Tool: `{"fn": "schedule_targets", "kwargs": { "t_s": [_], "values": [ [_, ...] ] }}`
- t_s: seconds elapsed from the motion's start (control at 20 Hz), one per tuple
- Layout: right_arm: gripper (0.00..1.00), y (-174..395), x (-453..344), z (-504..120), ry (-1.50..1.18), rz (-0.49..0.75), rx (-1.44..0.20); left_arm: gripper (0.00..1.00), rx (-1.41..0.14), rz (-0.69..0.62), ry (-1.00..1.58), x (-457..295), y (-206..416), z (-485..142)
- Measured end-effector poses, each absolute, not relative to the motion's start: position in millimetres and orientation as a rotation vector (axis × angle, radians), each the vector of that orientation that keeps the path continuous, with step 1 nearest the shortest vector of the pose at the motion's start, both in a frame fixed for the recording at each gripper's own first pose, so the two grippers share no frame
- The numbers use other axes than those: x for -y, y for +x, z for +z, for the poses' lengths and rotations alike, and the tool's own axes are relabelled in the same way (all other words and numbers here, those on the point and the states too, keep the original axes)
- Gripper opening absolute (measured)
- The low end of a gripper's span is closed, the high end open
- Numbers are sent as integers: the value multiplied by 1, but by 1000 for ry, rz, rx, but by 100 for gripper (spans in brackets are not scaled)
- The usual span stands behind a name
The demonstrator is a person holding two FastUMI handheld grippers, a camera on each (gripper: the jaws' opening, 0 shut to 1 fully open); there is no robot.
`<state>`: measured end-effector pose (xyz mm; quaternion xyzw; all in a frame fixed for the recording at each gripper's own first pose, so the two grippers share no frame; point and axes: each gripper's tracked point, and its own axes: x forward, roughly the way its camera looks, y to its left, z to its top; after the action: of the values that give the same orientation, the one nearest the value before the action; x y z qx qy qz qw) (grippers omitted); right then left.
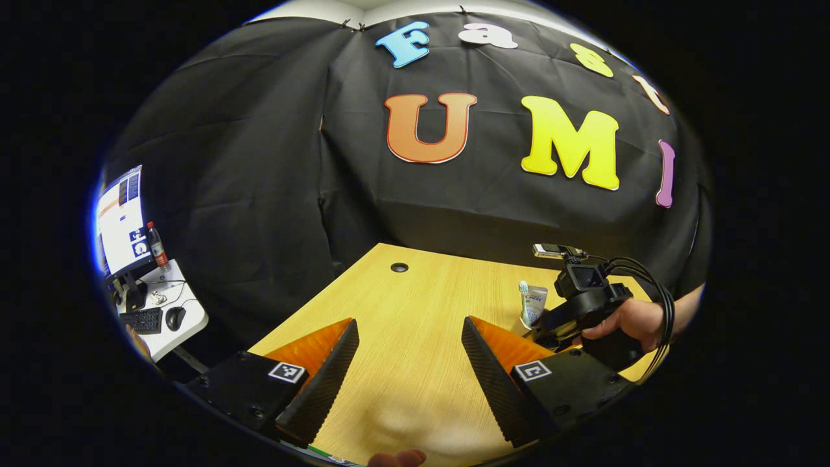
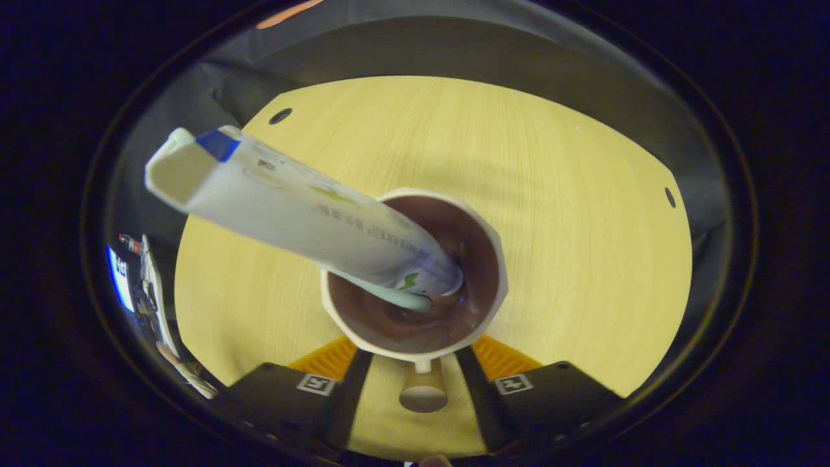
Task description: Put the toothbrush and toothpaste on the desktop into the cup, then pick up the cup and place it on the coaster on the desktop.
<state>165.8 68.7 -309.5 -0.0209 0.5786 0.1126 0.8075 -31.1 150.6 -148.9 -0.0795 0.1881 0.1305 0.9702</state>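
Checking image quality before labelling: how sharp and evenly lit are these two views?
Left gripper view: sharp, even light, fisheye-bent light wooden desktop. Right gripper view: softer, the white toothpaste tube slightly blurred, the white cup's dark inside shadowed with faint glints.

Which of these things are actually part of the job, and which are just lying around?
Part of the job:
- toothpaste, leaning in the cup
- toothbrush, in the cup
- cup
- right gripper, at the cup's handle

Lying about:
- keyboard
- mouse
- bottle
- monitor
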Motion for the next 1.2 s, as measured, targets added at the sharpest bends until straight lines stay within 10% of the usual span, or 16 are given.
{"fn": "schedule_targets", "kwargs": {
  "t_s": [0.05, 0.65, 1.2],
  "values": [
    [94, 164, -68, -310, -43, 237, -1234, 100, -381, 254, -159, -147, -30, -150],
    [94, 116, -16, -286, 140, 134, -1203, 100, -322, 92, -104, -94, -5, -122],
    [96, 119, 69, -122, 143, 85, -727, 100, -187, 14, -98, -53, 32, -40]
  ]
}}
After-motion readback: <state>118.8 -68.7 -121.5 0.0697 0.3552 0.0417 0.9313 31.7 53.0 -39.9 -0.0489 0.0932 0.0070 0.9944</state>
